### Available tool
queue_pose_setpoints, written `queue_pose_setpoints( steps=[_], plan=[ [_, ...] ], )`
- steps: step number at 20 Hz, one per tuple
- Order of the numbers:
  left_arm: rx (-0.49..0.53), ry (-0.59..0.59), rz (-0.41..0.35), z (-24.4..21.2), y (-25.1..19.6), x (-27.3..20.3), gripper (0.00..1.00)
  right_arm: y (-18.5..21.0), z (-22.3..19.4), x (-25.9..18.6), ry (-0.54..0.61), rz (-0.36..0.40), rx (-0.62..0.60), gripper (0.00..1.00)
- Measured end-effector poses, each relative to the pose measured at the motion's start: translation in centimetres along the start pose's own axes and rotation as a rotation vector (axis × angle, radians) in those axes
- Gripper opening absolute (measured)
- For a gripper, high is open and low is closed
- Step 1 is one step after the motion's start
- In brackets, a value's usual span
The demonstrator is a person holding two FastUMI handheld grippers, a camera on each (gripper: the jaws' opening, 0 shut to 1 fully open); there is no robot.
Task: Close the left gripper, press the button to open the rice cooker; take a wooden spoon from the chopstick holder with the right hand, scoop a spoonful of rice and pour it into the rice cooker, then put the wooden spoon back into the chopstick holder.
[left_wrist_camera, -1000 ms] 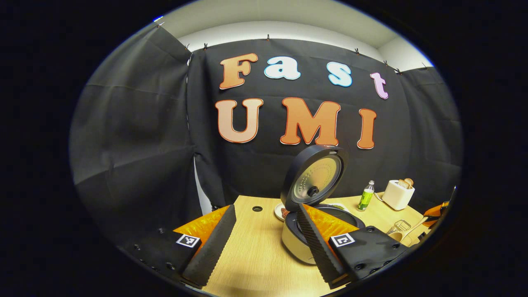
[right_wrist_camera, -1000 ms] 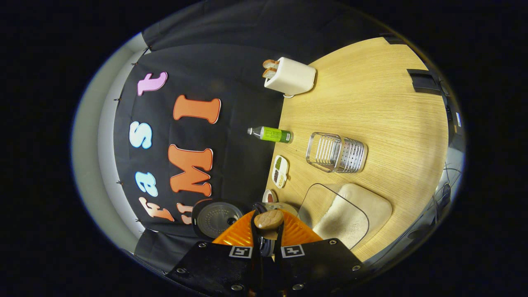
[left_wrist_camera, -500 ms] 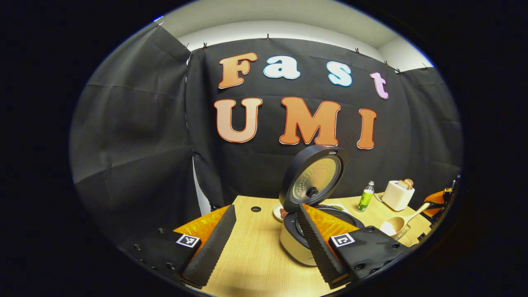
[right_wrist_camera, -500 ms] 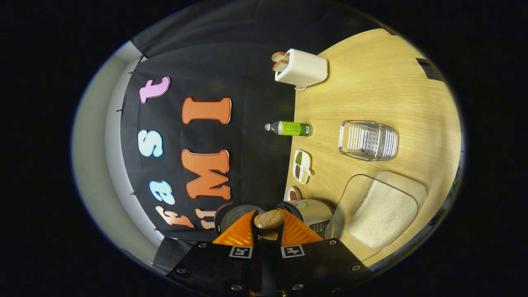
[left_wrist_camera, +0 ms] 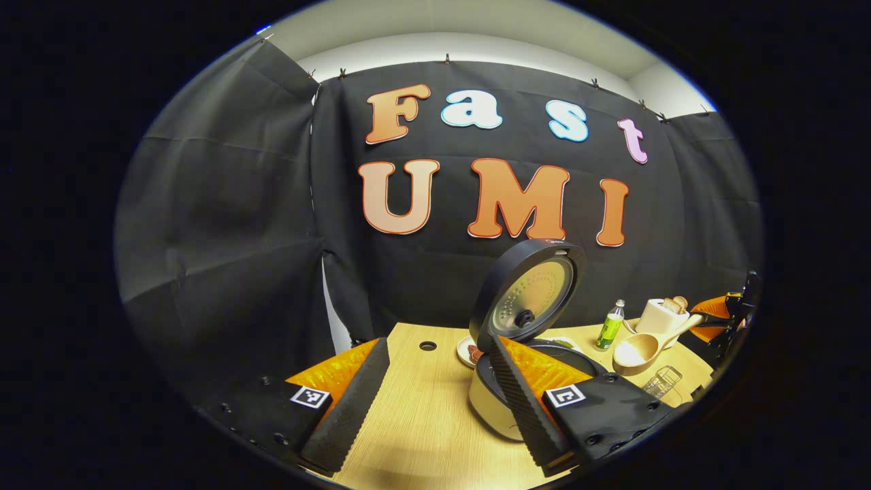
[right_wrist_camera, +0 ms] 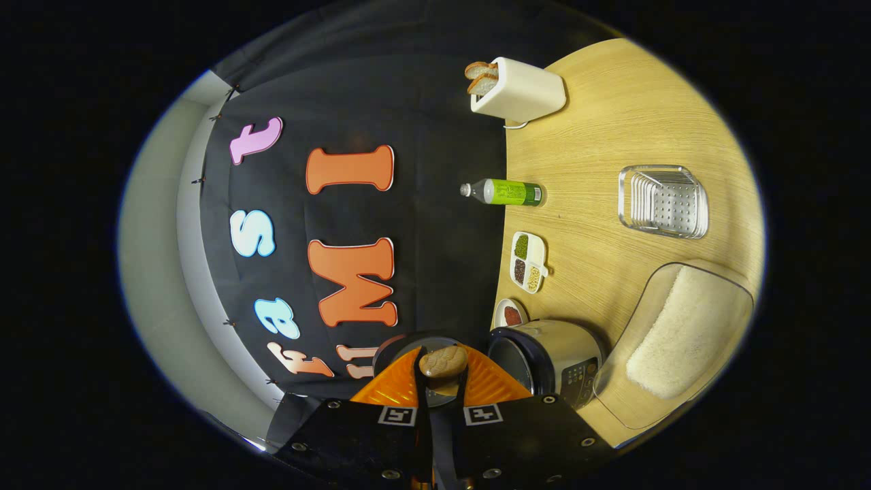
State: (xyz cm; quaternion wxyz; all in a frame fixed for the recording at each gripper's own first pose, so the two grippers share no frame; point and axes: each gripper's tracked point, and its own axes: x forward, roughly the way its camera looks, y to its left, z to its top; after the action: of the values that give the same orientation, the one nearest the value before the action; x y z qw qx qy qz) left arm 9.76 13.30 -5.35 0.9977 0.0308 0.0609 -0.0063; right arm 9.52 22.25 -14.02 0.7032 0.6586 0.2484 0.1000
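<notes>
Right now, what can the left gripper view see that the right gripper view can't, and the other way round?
Left gripper view: the wooden spoon with white rice in its bowl, raised beside the open rice cooker, the shiny inside of the lid, and a round hole in the table.
Right gripper view: the clear rice box, the three-part dish, the cooker's button panel, and the spoon's handle end pinched in the right gripper.
Both: rice cooker, toaster with bread, green bottle, metal chopstick holder.
</notes>
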Motion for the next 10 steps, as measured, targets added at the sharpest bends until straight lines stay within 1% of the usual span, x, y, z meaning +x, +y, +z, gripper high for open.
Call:
queue_pose_setpoints(
  steps=[3, 5, 10],
  plan=[
    [0.003, 0.001, -0.001, -0.2, 0.3, 0.4, 0.97, 0.9, -0.6, 1.6, 0.002, -0.008, -0.022, 0.11],
    [0.003, 0.001, -0.005, -0.2, 0.5, 0.5, 0.97, 1.5, -0.8, 3.1, -0.006, -0.014, -0.06, 0.11],
    [0.0, -0.001, -0.013, -0.3, 0.9, 0.8, 0.98, 3.5, -2.0, 5.4, -0.034, -0.032, -0.232, 0.11]
  ],
)
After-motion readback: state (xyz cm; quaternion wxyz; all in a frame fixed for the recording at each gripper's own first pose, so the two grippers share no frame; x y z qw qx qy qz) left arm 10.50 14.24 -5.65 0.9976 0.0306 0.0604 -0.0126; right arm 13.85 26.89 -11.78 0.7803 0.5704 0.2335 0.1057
